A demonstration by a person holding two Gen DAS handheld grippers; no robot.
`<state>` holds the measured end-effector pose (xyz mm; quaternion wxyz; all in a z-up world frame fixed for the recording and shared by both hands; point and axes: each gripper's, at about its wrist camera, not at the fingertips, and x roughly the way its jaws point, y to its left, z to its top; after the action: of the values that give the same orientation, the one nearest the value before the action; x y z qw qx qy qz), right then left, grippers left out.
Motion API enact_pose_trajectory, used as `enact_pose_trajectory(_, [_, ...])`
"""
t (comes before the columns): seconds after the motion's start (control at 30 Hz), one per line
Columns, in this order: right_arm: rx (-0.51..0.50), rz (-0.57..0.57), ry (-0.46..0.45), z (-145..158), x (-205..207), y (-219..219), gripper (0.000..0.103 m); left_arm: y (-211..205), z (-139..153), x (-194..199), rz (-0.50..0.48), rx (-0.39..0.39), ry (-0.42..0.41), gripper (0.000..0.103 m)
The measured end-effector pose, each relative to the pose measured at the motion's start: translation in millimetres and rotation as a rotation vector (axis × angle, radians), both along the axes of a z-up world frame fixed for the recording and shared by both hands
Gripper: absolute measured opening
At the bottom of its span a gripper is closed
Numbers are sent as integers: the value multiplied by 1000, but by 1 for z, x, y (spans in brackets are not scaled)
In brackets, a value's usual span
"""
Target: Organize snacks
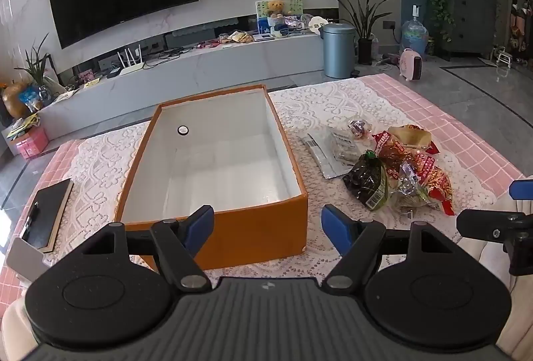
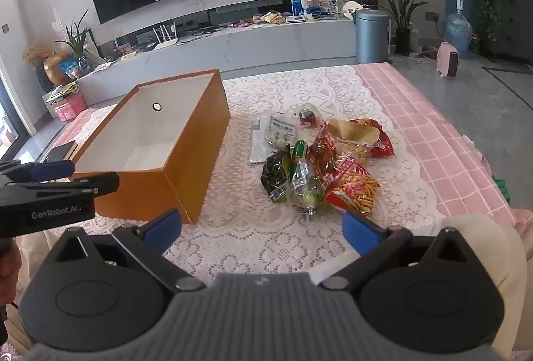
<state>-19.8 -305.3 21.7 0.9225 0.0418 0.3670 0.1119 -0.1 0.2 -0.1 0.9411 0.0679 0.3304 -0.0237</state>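
Nearest the lens in each wrist view, blue-padded fingers are being held spread wide with nothing between them: the left gripper is being aimed past the near corner of the orange box, and the right gripper is being hovered over the lace cloth, just short of the snack pile.

No sorting is being shown as done. The box, standing open on the cloth left of the snacks, is being seen with a bare white interior; only a small round ring is being shown on its far inner wall. Every packet is being left in one heap beside the box, apart from it: a dark green-labelled pack, a red bag of stick snacks, a clear pack of white balls, a flat silver pouch and several others tangled together. The whole job is therefore being judged as still ahead, with the first pick not yet made.

Packets at the bottom of the heap are being covered by those above, so an exact count cannot be given. Printed labels are being blurred beyond reading. A dark notebook at the table's left edge is being partly cut off
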Motion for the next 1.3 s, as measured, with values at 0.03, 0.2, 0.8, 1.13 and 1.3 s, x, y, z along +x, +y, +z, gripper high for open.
enact_pose_trajectory(0.03, [0,0,0,0,0,0,100,0,0,0,-2,-4,3,84])
enact_pose_trajectory(0.2, [-1,-1,0,0,0,0,100,2,-1,-1,7,0,5,84])
enact_pose_trajectory(0.8, [-2,-2,4,-3,-1,-1,100,0,0,-1,-10,-14,8,81])
enact_pose_trajectory(1.13, [-1,-3,10,-4,0,-1,100,0,0,0,-11,-14,10,81])
enact_pose_trajectory(1.3, [0,-4,14,-3,-1,-1,100,0,1,-1,-13,-17,12,81])
